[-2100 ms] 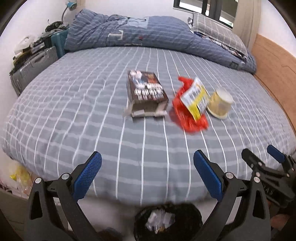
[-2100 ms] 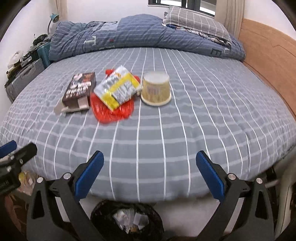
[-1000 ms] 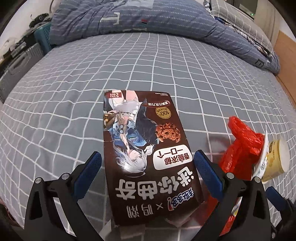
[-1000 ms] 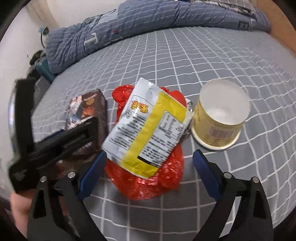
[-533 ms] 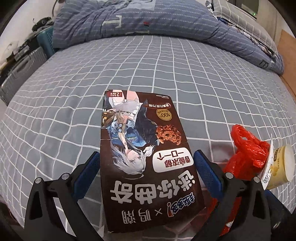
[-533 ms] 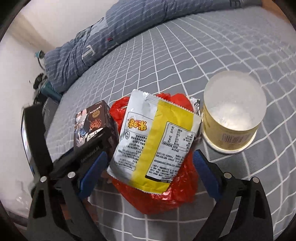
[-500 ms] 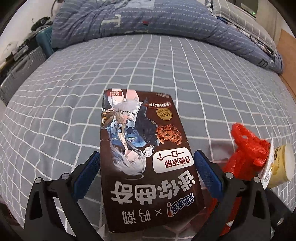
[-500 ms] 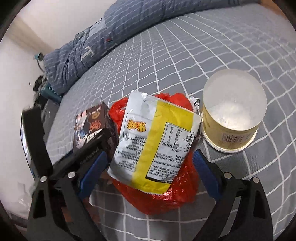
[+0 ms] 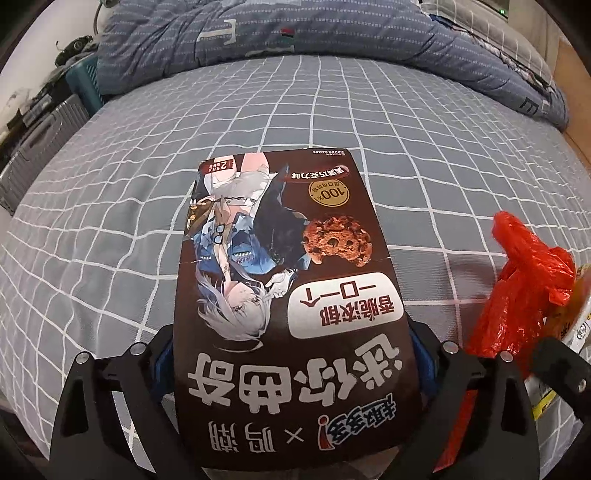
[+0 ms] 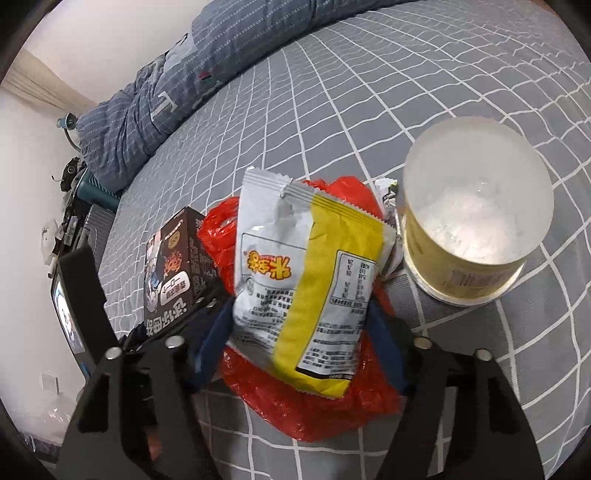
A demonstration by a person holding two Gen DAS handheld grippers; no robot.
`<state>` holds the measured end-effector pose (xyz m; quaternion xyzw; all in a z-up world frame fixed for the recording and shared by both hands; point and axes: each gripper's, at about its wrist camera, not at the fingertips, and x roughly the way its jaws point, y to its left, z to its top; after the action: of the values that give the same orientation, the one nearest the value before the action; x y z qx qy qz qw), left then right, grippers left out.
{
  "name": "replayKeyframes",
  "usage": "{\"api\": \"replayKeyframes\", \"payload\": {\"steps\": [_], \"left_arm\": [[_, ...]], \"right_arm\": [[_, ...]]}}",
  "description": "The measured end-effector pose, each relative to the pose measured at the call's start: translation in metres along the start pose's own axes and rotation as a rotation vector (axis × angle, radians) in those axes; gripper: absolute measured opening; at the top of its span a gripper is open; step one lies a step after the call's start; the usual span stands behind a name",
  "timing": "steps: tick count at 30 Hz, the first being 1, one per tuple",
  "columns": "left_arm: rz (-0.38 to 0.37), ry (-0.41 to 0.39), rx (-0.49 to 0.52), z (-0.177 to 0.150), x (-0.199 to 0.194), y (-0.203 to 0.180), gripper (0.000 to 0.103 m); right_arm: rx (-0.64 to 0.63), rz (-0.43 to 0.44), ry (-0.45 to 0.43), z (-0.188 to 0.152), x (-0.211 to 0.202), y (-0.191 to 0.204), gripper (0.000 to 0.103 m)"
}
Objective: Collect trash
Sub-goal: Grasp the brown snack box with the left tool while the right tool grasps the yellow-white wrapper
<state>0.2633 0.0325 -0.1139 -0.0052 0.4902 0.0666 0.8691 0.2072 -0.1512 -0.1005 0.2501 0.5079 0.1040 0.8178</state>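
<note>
Left wrist view: left gripper (image 9: pixel 291 354) was clamped on the near end of the brown cookie box (image 9: pixel 284 295), blue pads pressed tight vs. its two long sides, box lying flat on the grey checked bed sheet (image 9: pixel 110 229) w/ its printed top facing up. Just right of the box sat the red plastic bag (image 9: pixel 517 295), and the right gripper's black frame showed at the right edge. Further back, a blue quilt (image 9: pixel 295 33) was bunched along the far side of the bed; a grey suitcase (image 9: pixel 40 136) stood off the bed's left edge.

Right wrist view: right gripper (image 10: pixel 299 350) was closed narrow on the white-and-yellow snack packet (image 10: pixel 306 280), pads squeezing its lower part from both sides, w/ the red bag under it. The yellow tub (image 10: pixel 472 221) stood upright, touching the packet's right side. The cookie box was just left of the red bag, left gripper on it.
</note>
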Motion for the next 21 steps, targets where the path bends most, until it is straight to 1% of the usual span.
{"api": "replayKeyframes", "payload": {"steps": [2,6,11,16,19,21], "left_arm": [[-0.006,0.0,-0.001,-0.003,-0.004,0.002,0.092],[-0.014,-0.012,-0.006,-0.003,-0.011,0.006,0.092],[-0.038,-0.047,-0.012,-0.003,-0.029,0.011,0.092],[-0.067,-0.063,-0.008,-0.01,-0.046,0.015,0.092],[-0.072,-0.064,0.0,-0.018,-0.052,0.017,0.092],[-0.076,-0.06,0.001,-0.022,-0.056,0.019,0.092]], "right_arm": [[0.004,0.011,0.012,0.0,-0.001,-0.002,0.055],[-0.003,-0.01,0.001,0.0,-0.01,-0.004,0.054],[-0.024,-0.034,-0.007,-0.003,-0.017,-0.002,0.055],[-0.058,-0.006,0.0,-0.008,-0.023,-0.001,0.055],[-0.09,-0.019,-0.013,-0.011,-0.031,-0.002,0.055],[-0.107,-0.008,-0.011,-0.014,-0.035,-0.001,0.055]]}}
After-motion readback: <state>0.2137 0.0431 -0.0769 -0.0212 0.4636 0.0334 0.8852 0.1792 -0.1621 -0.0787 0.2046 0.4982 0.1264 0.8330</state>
